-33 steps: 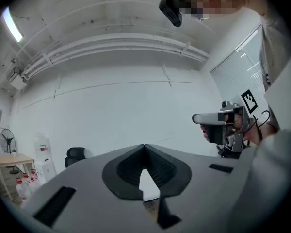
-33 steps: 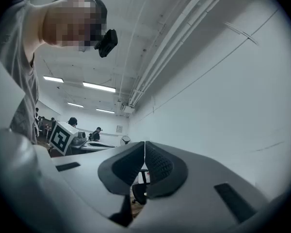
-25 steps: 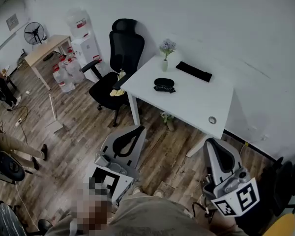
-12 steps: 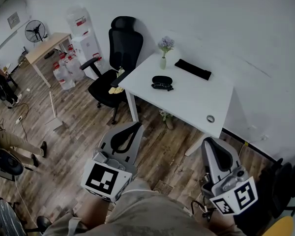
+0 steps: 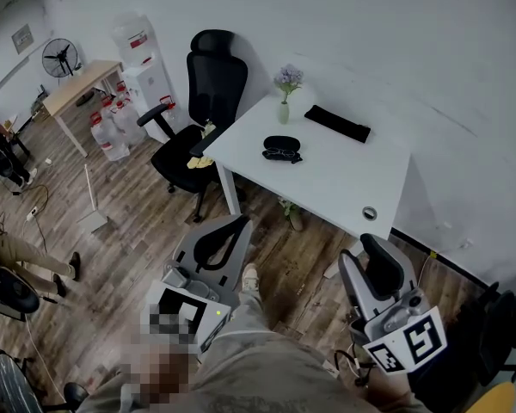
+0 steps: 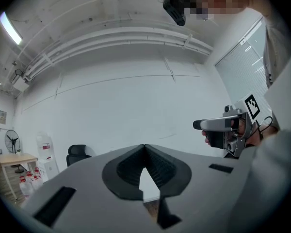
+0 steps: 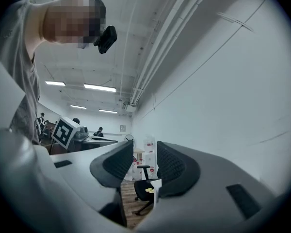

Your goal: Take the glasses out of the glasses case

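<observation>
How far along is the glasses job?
Cannot confirm anything done: the glasses case lies on the white table, too small to tell if open. In hand: nothing; left gripper shut, right gripper opening, both empty and well short of the table. Remaining: reach the case and empty it.

Table [image 5: 344,179]: is standing ahead of you, its far side against the wall.
Glasses case [image 5: 282,143]: is lying on the table, toward its left end as you are facing it.
Glasses [image 5: 285,156]: are lying just before the case, on your side.
Vase [image 5: 284,112]: is standing behind the case, at the far left corner.
Flat pad [image 5: 337,124]: is lying right of the vase, along the far edge.
Office chair [image 5: 208,101]: is standing just left of the table.
Water dispenser [image 5: 142,63]: is standing left of the chair, bottles [image 5: 112,132] sitting before it.
Small desk [image 5: 77,84]: is standing farther left, a fan [image 5: 59,57] behind it.
</observation>
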A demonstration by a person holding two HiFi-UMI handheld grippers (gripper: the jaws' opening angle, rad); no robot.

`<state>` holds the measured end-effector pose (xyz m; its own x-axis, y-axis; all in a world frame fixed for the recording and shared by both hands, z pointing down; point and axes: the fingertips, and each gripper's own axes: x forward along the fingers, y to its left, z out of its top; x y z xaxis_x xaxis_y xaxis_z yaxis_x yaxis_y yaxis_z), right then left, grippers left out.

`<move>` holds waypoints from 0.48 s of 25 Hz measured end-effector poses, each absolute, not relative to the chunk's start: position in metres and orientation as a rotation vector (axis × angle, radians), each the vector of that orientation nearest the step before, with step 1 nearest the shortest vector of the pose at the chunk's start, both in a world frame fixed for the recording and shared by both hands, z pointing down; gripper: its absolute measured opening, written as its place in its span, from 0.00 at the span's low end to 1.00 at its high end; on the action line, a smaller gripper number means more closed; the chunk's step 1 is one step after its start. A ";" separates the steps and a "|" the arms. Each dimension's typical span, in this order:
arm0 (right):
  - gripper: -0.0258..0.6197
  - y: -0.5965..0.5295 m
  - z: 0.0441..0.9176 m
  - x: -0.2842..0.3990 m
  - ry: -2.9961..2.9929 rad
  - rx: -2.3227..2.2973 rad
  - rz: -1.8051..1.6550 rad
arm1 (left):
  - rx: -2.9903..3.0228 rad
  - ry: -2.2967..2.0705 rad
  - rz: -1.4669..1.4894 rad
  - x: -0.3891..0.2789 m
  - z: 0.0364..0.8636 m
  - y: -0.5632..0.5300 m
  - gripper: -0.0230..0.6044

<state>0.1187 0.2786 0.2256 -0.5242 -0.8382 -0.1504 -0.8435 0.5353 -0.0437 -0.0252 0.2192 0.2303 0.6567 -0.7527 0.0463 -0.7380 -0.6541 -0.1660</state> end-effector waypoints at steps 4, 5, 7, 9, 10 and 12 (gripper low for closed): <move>0.30 0.263 0.232 0.121 2.605 -1.458 0.042 | -2.768 1.233 -0.121 -0.022 0.235 0.203 0.06; 0.29 0.258 0.234 0.121 2.600 -1.463 0.040 | -2.776 1.233 -0.116 -0.022 0.236 0.198 0.06; 0.28 0.247 0.239 0.124 2.591 -1.476 0.030 | -2.776 1.221 -0.116 -0.022 0.240 0.187 0.06; 0.28 0.234 0.245 0.126 2.594 -1.490 0.013 | -2.754 1.197 -0.133 -0.021 0.244 0.174 0.06; 0.28 0.227 0.248 0.127 2.599 -1.495 0.003 | -2.746 1.189 -0.141 -0.021 0.247 0.167 0.06; 0.28 0.211 0.255 0.124 2.617 -1.496 -0.016 | -2.745 1.184 -0.152 -0.023 0.252 0.154 0.06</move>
<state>0.1237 0.2111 0.2552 -0.5011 -0.8590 -0.1049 -0.8577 0.5091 -0.0720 -0.0228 0.1535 0.2516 0.6835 -0.7291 0.0346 -0.7141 -0.6777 -0.1752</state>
